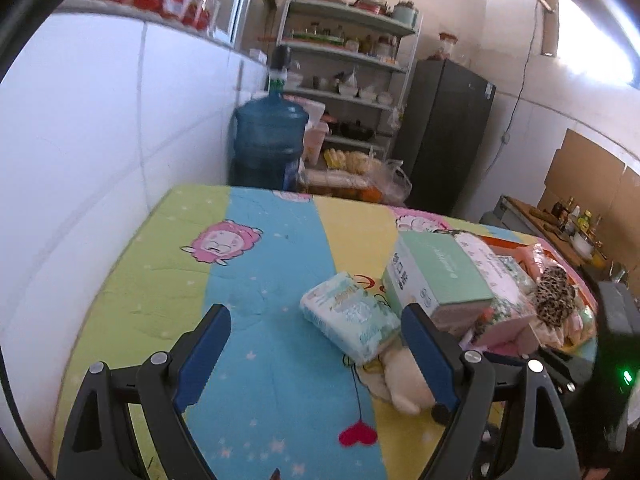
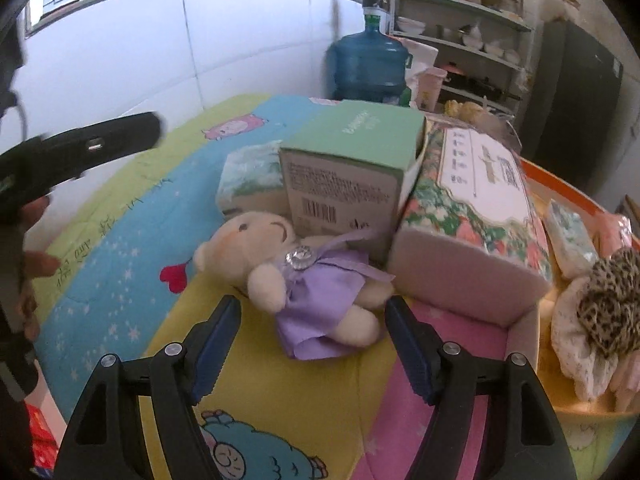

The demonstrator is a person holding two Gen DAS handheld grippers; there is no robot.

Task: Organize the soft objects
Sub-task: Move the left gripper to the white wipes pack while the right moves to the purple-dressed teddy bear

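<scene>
My right gripper (image 2: 308, 338) hangs with jaws spread over the cream plush bear in a purple satin dress (image 2: 304, 276), gripping nothing. My left gripper (image 1: 316, 344) is likewise agape, empty, near the pale blue soft tissue pack (image 1: 352, 316) on the striped cartoon quilt (image 1: 260, 280).

Left gripper (image 1: 316, 344) and right gripper (image 2: 312, 336) both spread wide, holding nothing.
</scene>
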